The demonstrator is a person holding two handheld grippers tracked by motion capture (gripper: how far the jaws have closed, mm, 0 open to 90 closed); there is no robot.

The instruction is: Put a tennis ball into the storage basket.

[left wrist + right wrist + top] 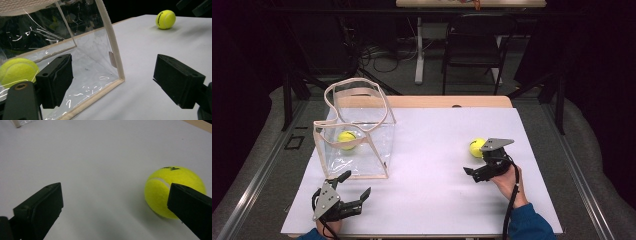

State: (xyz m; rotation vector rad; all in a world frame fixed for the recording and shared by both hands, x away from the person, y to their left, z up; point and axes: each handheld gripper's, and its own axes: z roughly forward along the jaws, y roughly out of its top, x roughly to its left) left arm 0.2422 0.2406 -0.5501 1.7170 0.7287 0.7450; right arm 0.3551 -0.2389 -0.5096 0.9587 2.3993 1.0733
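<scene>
A clear plastic bag [362,145] with beige trim stands open on the left of the white table [437,195]. One yellow tennis ball [347,139] lies inside it. A second tennis ball [475,147] lies loose on the right. My left gripper [356,183] is open just in front of the bag's near corner. In the left gripper view its jaws straddle that corner of the bag [113,53], with the inside ball [17,71] at left and the loose ball [165,19] far off. My right gripper [478,162] is open beside the loose ball [162,190], which sits partly behind its right jaw.
The table's wooden far edge [447,101] shows beyond the white sheet. A black folding chair [474,45], a desk leg [419,50] and floor cables [382,57] stand behind the table. Dark stands flank both sides.
</scene>
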